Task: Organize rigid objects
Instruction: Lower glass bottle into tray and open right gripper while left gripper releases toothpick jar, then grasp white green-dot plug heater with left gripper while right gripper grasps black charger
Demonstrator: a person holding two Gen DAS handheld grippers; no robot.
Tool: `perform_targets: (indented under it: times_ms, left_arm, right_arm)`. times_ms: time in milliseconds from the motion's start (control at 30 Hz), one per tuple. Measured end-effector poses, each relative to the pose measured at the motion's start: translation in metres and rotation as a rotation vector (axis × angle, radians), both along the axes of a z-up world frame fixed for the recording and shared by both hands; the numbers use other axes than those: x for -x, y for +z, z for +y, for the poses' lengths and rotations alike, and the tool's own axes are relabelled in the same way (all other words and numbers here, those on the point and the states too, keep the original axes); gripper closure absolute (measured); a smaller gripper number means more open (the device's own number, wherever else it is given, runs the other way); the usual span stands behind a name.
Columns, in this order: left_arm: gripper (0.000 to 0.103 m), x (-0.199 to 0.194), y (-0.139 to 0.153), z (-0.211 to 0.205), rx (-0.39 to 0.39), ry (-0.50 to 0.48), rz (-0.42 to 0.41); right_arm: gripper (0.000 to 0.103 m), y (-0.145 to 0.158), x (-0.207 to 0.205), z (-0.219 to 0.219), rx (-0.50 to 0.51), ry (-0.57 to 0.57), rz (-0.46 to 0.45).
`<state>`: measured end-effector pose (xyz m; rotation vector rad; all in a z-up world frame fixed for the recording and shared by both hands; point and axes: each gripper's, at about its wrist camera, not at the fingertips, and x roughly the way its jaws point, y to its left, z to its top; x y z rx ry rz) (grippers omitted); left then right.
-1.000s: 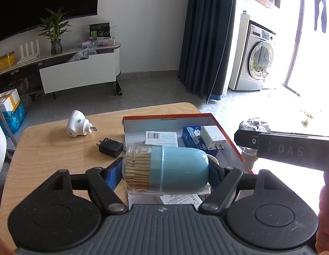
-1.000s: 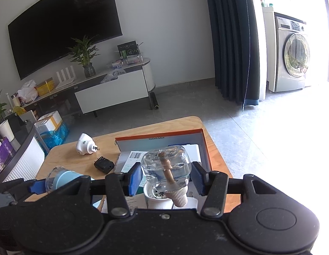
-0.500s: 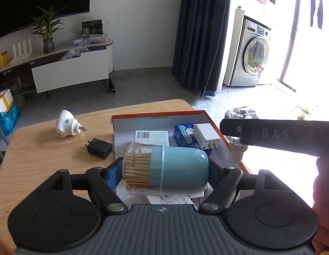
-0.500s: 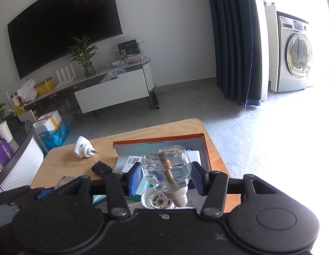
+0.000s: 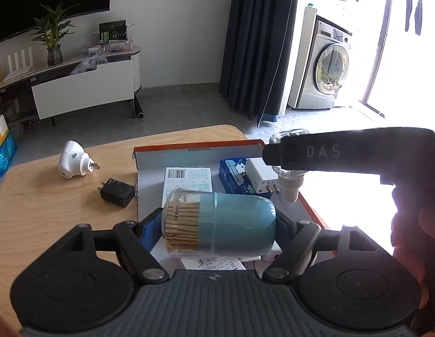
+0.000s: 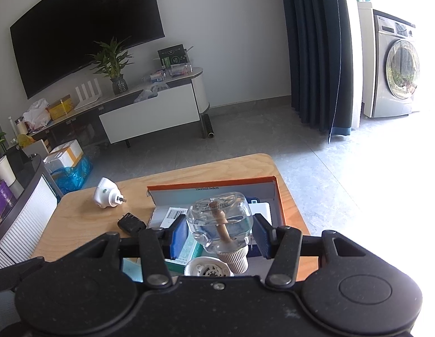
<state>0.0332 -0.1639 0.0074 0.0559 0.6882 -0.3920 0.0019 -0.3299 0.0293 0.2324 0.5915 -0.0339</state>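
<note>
Box [image 5: 195, 151] label, perhaps "33x23x12.5cm"; "DAS" on right tool [image 5: 279, 157].

R gripper [image 6: 220, 231] clamps a clear bottle [image 6: 221, 221] w/ liquid, neck & ribbed cap pointing toward cam, a wick inside, held over the orange-rimmed box [image 6: 279, 196] on the wood table [image 6: 77, 219]. Box holds a barcode carton [image 6: 175, 214] & a white round part [image 6: 207, 268] just under the cap. On the table left of the box: white plug [image 6: 105, 193] & black adapter [image 6: 132, 223], apart.

Box [image 5: 195, 147] crowded; tabletop [image 5: 49, 210] left of it seemingly open.
</note>
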Motion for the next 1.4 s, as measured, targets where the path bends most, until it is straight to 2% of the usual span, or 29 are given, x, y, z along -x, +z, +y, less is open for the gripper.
perform_targets:
  times_ms: [300, 433, 733, 867, 1067, 1133, 1400]
  left_arm:
    - [0.024, -0.002, -0.004, 0.0, 0.005, -0.004, 0.014]
    - [0.024, -0.002, -0.005, -0.002, 0.003, -0.008, 0.018]
    - [0.024, 0.0, -0.005, -0.013, 0.009, -0.04, 0.023]
    - [0.024, 0.0, -0.004, -0.024, 0.01, -0.066, 0.02]
    - [0.025, -0.005, 0.0, -0.036, 0.076, -0.095, 0.034]
    - [0.021, -0.004, 0.003, -0.037, 0.104, -0.112, 0.029]
    - [0.02, -0.003, 0.011, -0.027, 0.065, -0.06, 0.006]
  right_arm:
    - [0.041, -0.004, -0.031, 0.005, -0.006, 0.035, 0.03]
    - [0.039, -0.003, -0.039, 0.003, -0.031, 0.054, -0.008]
    - [0.037, 0.011, -0.016, -0.013, -0.021, 0.001, -0.058]
    - [0.034, 0.016, -0.001, -0.025, 0.018, -0.038, -0.064]
    - [0.033, 0.019, 0.012, -0.041, -0.01, -0.057, -0.07]
    - [0.033, 0.02, 0.013, -0.042, -0.014, -0.061, -0.075]
    - [0.032, 0.024, 0.016, -0.037, -0.021, -0.048, -0.09]
